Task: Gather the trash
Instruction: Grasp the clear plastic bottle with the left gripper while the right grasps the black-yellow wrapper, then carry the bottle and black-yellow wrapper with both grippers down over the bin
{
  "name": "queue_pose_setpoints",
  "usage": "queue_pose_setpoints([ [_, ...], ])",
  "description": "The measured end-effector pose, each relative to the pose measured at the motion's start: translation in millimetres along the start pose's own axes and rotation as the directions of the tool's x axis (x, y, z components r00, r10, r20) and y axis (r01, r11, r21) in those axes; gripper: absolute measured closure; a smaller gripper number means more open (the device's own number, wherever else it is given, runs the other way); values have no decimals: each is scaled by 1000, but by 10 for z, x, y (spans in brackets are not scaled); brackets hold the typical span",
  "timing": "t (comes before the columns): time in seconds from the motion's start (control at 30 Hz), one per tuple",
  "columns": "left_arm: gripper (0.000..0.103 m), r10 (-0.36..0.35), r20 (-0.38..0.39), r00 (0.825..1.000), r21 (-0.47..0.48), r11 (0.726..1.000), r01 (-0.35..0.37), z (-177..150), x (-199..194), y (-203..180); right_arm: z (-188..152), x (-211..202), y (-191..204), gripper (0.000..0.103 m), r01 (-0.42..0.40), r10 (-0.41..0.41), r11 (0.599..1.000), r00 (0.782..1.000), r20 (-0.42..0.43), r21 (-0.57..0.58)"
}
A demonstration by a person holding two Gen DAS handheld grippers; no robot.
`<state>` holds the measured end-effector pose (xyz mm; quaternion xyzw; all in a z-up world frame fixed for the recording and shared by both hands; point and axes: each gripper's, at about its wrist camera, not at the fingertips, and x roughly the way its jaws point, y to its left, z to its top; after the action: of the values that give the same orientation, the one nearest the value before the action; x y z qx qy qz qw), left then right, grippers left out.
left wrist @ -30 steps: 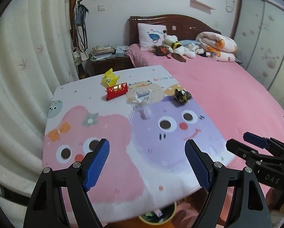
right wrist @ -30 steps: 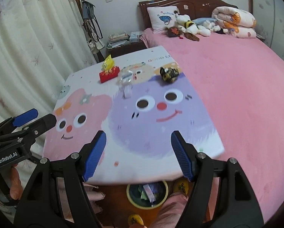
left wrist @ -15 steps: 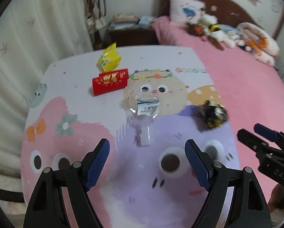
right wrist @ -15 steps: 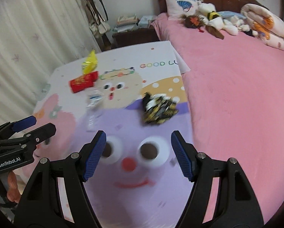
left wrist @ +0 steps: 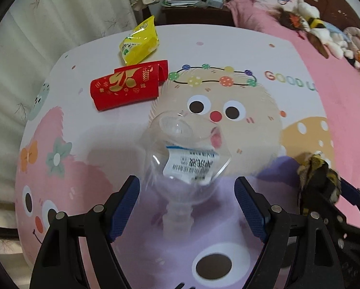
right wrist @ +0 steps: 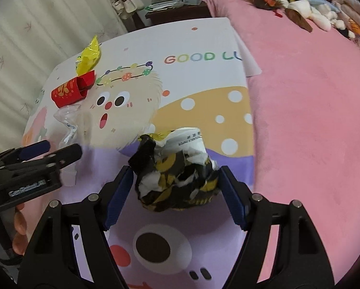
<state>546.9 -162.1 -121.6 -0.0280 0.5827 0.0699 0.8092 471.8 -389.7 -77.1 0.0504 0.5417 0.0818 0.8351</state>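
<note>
A crushed clear plastic bottle (left wrist: 180, 159) with a white label lies on the cartoon mat (left wrist: 228, 228), neck toward me. My left gripper (left wrist: 186, 180) is open and straddles its neck end without touching it. A crumpled black, yellow and white wrapper (right wrist: 177, 175) sits between the pads of my right gripper (right wrist: 176, 169). Those jaws are opening and stand just clear of it. Farther back lie a red packet (left wrist: 129, 88) and a yellow snack bag (left wrist: 140, 41). The left gripper (right wrist: 35, 159) shows at the left of the right wrist view, beside the bottle (right wrist: 66, 118).
The mat lies on a pink bedspread (right wrist: 312, 120). Stuffed toys (right wrist: 288, 0) and a pillow sit at the headboard. A nightstand (left wrist: 192, 7) piled with books stands behind the mat. A pale curtain (left wrist: 35, 36) hangs along the left. A hand (right wrist: 18, 228) holds the left gripper.
Both grippers have come forward and down over the mat. The bottle now lies between the left fingers and the crumpled wrapper between the right fingers. Nothing on the mat has shifted.
</note>
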Motion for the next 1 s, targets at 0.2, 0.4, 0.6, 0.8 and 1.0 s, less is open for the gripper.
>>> queue_pose_setpoints([
  [0.2, 34, 44, -11, 999, -14, 999, -44, 134, 199, -45, 78, 147, 47, 33, -16, 16, 1000, 1000, -11, -23],
  [0.4, 51, 30, -33, 999, -53, 998, -32, 179, 320, 15, 61, 177, 70, 35, -37, 37, 998, 999, 0, -57],
  [0.6, 55, -34, -4, 999, -75, 997, 34, 127, 186, 144, 32, 110, 35, 38, -54, 55, 997, 998, 18, -57],
  [0.8, 55, -72, 23, 997, -66, 995, 74, -64, -95, 245, -42, -51, 104, 38, -55, 58, 996, 997, 41, -71],
  [1.0, 55, -114, 48, 992, -37, 993, 116, -344, -513, 338, -135, -294, 280, 38, -74, 78, 995, 995, 64, -72],
])
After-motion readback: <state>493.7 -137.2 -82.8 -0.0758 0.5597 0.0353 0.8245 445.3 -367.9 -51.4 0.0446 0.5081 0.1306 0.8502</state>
